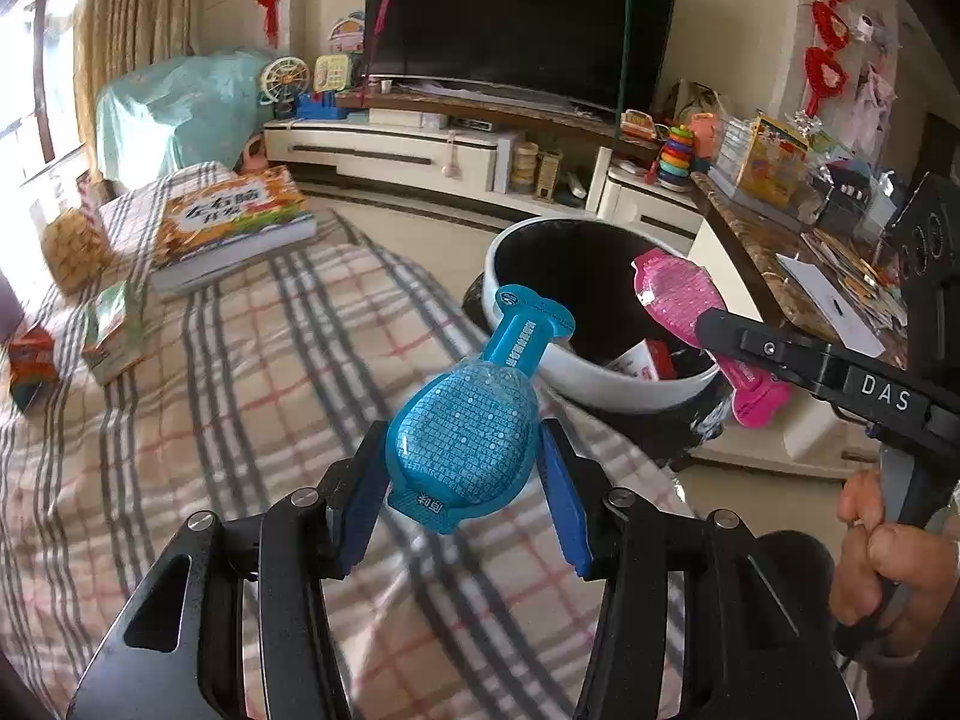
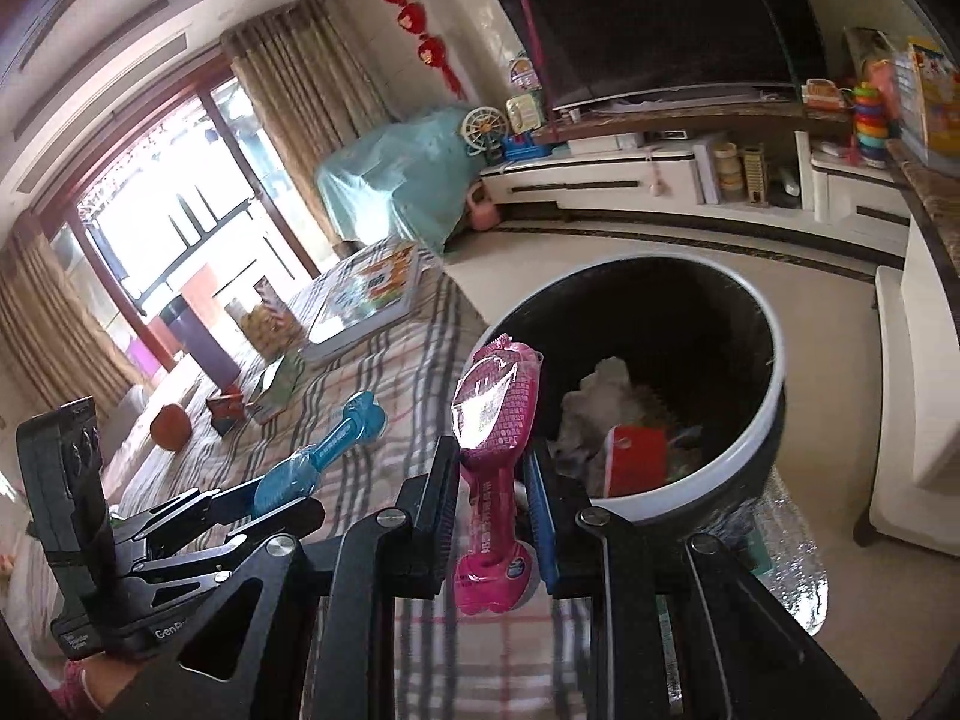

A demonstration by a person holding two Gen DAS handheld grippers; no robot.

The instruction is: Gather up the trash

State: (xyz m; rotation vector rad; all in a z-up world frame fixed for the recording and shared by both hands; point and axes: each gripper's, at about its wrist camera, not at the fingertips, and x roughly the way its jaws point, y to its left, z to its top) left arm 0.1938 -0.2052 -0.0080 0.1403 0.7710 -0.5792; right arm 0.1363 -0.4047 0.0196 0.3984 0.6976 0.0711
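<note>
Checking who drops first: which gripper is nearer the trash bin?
Right. The right gripper holds the pink packet at the trash bin rim; the left gripper with the blue packet is back over the plaid cloth.

left gripper (image 1: 462, 468): points forward and down; its blue fingers (image 1: 369, 498) press both sides of a blue packet, held partly apart by it.
right gripper (image 2: 492, 480): points forward and down; fingers (image 2: 441, 480) closed tight on a pink packet.
hand (image 1: 888, 564): bare, wrapped around the right gripper's handle.
</note>
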